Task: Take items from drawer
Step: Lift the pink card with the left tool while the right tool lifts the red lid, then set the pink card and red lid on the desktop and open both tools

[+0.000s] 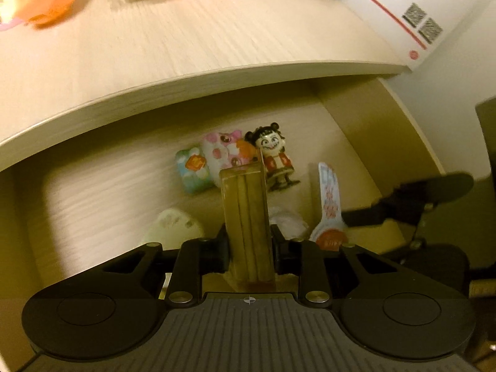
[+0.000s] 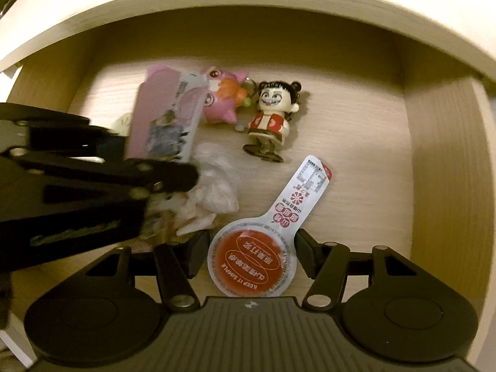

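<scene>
The open wooden drawer [image 2: 356, 124] holds several small items. My left gripper [image 1: 248, 241] is shut on a flat pink pack [image 2: 164, 117], held upright above the drawer's left side; the left wrist view shows that pack [image 1: 248, 226] edge-on. My right gripper [image 2: 251, 251] is open and low over the drawer floor, one finger on each side of a red-lidded sauce cup [image 2: 251, 266] with a long printed tab. Behind the cup lie a big-headed doll figure [image 2: 269, 114] and a pink toy keychain [image 2: 223, 99].
Crumpled clear plastic [image 2: 214, 186] lies left of the cup. A blue-and-white packet [image 1: 192, 170] and a pale round item [image 1: 173, 226] sit further left. The tabletop edge [image 1: 186, 86] overhangs the drawer's back, carrying orange cups [image 1: 46, 3] and a white box [image 1: 412, 9].
</scene>
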Demonstrator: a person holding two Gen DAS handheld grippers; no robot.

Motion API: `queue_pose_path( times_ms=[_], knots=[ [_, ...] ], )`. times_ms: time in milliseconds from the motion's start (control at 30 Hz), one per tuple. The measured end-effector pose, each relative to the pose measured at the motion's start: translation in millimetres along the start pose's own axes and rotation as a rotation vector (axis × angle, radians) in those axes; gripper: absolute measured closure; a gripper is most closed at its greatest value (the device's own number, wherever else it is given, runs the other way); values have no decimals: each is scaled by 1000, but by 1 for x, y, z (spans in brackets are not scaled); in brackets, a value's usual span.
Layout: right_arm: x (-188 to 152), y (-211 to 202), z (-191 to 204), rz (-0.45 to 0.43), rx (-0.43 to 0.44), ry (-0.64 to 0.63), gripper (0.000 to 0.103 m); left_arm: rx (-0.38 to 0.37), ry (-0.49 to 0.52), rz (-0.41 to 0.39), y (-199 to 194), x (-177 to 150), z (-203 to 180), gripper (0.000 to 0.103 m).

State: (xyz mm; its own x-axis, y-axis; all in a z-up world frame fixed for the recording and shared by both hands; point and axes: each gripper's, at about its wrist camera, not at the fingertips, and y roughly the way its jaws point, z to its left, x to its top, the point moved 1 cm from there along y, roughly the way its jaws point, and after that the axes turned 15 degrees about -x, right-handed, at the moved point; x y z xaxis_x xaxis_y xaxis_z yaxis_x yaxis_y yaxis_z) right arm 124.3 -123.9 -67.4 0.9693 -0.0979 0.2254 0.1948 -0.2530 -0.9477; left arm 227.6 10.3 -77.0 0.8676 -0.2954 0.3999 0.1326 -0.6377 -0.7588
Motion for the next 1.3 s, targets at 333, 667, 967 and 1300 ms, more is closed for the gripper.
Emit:
queue_pose_path(
  times_ms=[333,667,967,1300],
  knots=[
    [-6,-44,-10,-97,15,41,43,-24,29,-29,-46,-24,-16,75],
    [21,-64,-39,-255,32,79,43,-16,127,-222,-107,9,-53,75],
    [80,-130,-83,-516,4,217,43,-16,133,-420,-135,96,-45,75],
    [146,-72,-96,-422,-63,281,43,4,19,-357,-95,140,10,75]
  ],
)
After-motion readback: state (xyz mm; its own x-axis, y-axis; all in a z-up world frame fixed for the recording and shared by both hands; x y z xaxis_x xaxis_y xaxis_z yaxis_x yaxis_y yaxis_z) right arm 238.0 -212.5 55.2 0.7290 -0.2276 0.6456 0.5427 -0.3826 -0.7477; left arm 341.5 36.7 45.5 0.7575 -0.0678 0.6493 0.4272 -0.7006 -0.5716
